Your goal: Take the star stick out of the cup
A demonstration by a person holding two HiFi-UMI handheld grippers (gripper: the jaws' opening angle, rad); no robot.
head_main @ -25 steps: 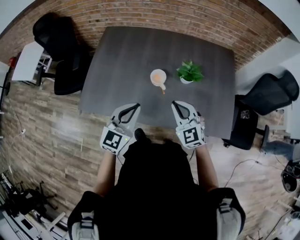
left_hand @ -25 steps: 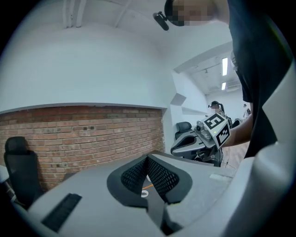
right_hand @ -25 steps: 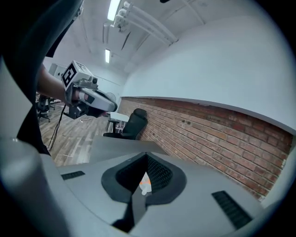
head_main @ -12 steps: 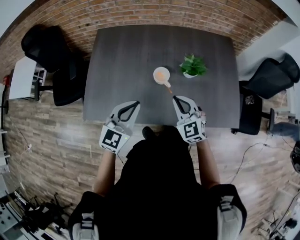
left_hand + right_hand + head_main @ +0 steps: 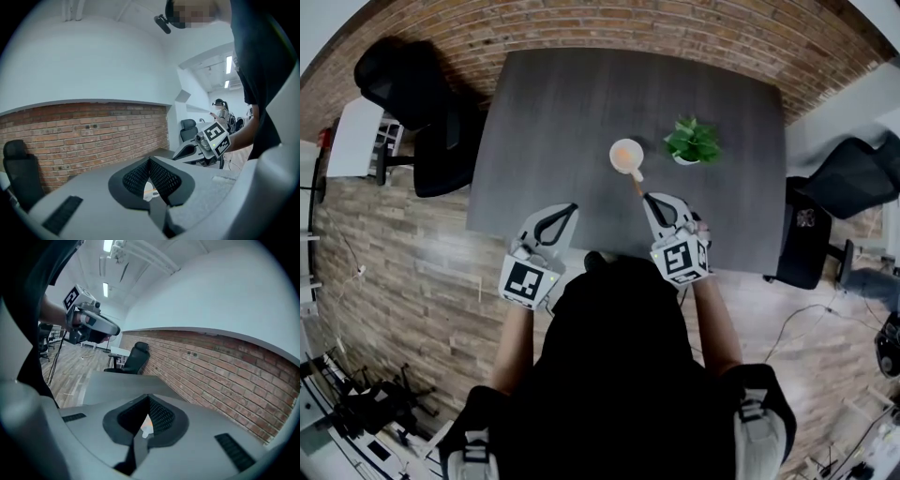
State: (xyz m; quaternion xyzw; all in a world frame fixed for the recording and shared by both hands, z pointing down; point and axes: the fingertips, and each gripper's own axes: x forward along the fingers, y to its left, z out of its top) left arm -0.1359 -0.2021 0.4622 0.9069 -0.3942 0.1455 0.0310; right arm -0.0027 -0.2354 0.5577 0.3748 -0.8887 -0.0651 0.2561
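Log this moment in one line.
left tongs: shut, empty | right tongs: shut, empty, near star stick | star stick: in cup on table

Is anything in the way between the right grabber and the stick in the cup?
Nothing visible. Only bare dark grey table lies between the right gripper and the thin orange stick leaning from the pale round cup. The small green potted plant stands aside, right of the cup.
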